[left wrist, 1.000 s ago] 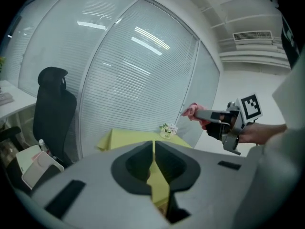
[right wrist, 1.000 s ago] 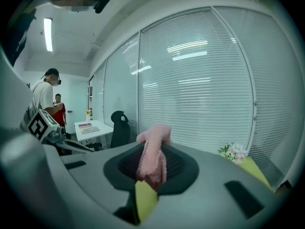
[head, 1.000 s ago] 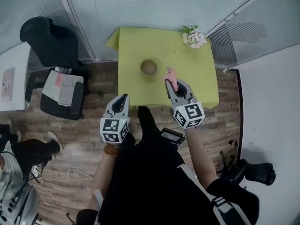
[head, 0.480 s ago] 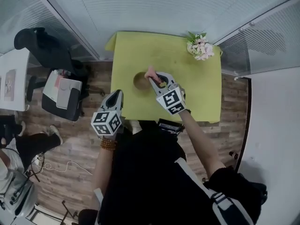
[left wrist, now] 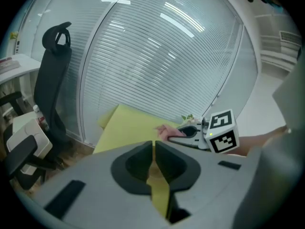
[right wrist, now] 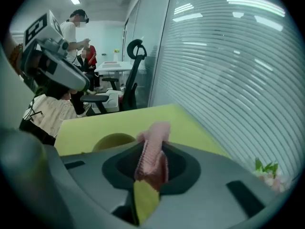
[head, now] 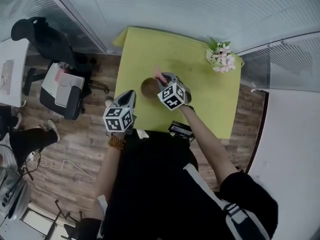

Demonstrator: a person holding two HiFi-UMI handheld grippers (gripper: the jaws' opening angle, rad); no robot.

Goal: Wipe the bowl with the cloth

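Now right tongs point(head: 161, 80), just widening, still pinch cloth point(head: 158, 74), moved to bowl point(head: 148, 87); left tongs point(head: 131, 94) closed, empty

Overhead head view, all share table point(head: 215, 91)

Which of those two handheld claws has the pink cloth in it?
The right gripper, by the bowl: the pink cloth sits pinched between its jaws, which have just been opening slightly. The left gripper is shut on nothing.
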